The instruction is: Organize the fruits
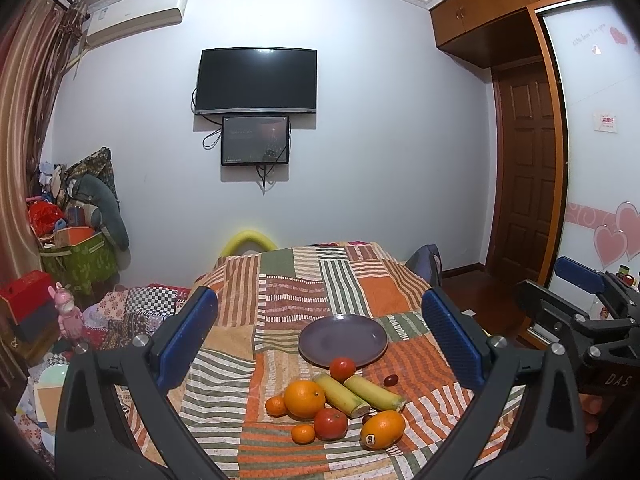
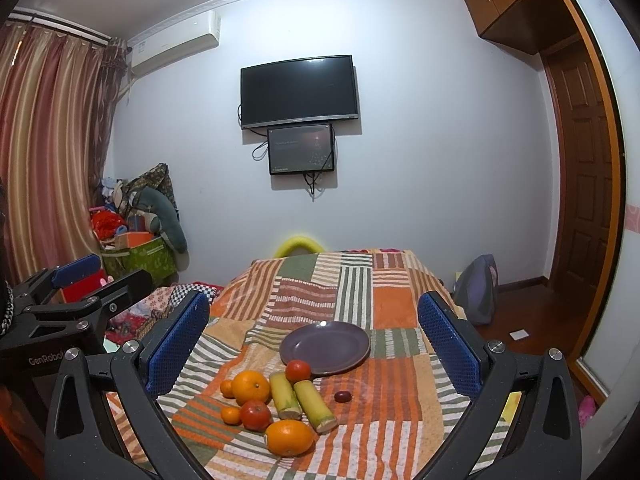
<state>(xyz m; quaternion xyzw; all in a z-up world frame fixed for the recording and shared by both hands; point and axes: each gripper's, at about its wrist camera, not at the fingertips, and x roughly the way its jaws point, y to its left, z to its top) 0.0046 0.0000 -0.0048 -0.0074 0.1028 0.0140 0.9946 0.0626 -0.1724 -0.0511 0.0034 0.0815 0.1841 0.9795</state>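
A purple plate (image 1: pixel 343 336) (image 2: pixel 325 346) lies bare on the patchwork cloth. In front of it sits a cluster of fruit: a tomato (image 1: pixel 342 368) (image 2: pixel 298 371) touching the plate's rim, two banana halves (image 1: pixel 340 394) (image 2: pixel 314 404), a large orange (image 1: pixel 304 398) (image 2: pixel 251 387), a second tomato (image 1: pixel 330 423) (image 2: pixel 255 415), a stickered orange (image 1: pixel 382 429) (image 2: pixel 289 437), two small tangerines (image 1: pixel 276 406) (image 2: pixel 231 415) and a dark grape (image 1: pixel 391 379) (image 2: pixel 342 396). My left gripper (image 1: pixel 320 336) and right gripper (image 2: pixel 316 340) both hover open above the fruit, holding nothing.
The cloth-covered table (image 1: pixel 304 280) drops off at left to cluttered floor with boxes and a pink toy (image 1: pixel 70 314). A backpack (image 2: pixel 478 288) stands at the table's right. In the left wrist view the other gripper (image 1: pixel 580 312) is at right; a door (image 2: pixel 580 168) lies beyond.
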